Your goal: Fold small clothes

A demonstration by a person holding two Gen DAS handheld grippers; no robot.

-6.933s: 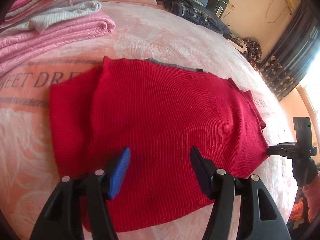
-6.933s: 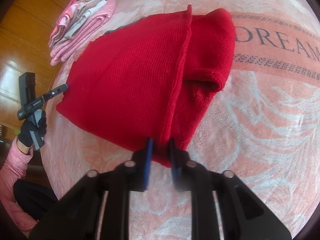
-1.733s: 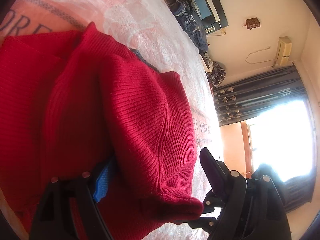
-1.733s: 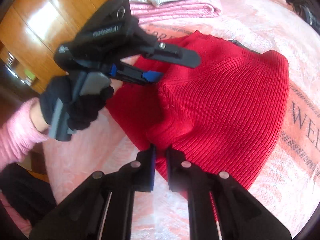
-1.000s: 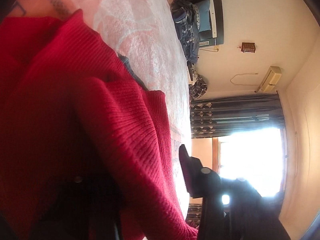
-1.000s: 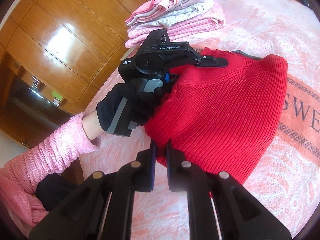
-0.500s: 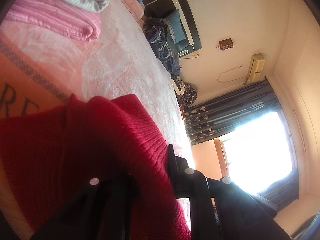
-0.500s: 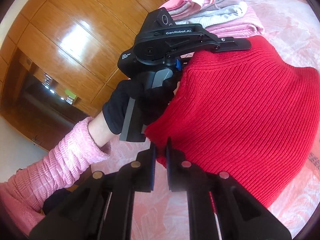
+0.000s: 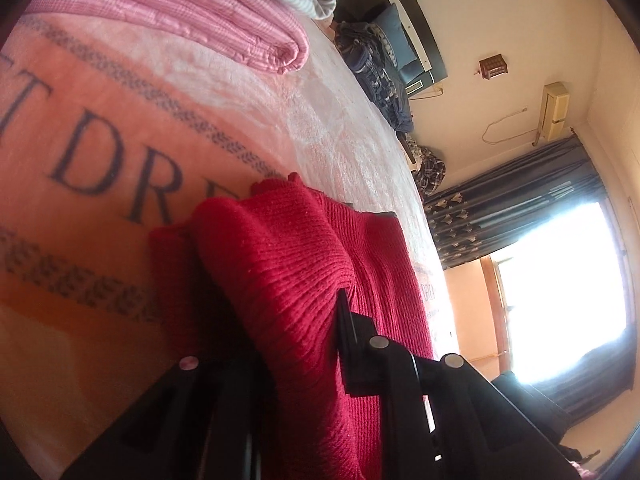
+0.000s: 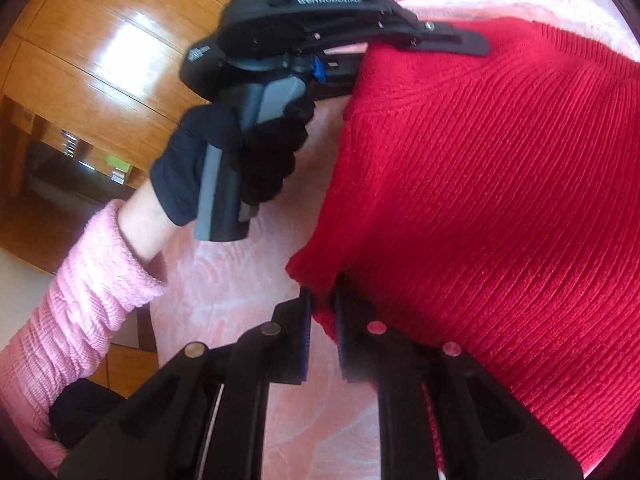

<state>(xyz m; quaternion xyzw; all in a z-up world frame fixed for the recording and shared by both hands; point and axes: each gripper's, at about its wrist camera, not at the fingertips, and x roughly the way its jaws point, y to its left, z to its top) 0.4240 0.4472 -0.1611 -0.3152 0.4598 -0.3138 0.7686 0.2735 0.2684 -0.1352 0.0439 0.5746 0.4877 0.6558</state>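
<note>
We hold a red sweater (image 10: 480, 184) over a bed with a pink blanket (image 9: 100, 128). The blanket has big dark letters on it. The sweater is bunched up and partly lifted, and its far part lies on the blanket.

Our right hand-held gripper (image 10: 322, 316) is squeezed tight on a corner of the red sweater. A little bit of red cloth pokes out between its two fingers.

Our left hand-held gripper (image 9: 296, 320) has a thick fold of the sweater between its fingers, and the fingers press on the cloth from both sides. In the right wrist view we see this same tool (image 10: 320, 32) from the side. One finger lies on top of the sweater's edge. A hand in a dark glove (image 10: 236, 160) grips its handle, with a fuzzy pink sleeve (image 10: 80, 300) behind it.

A stack of folded pink clothes (image 9: 180, 12) sits further up the bed. A wooden wardrobe (image 10: 100, 60) stands beside the bed. Dark curtains (image 9: 520, 208) hang by a bright window.
</note>
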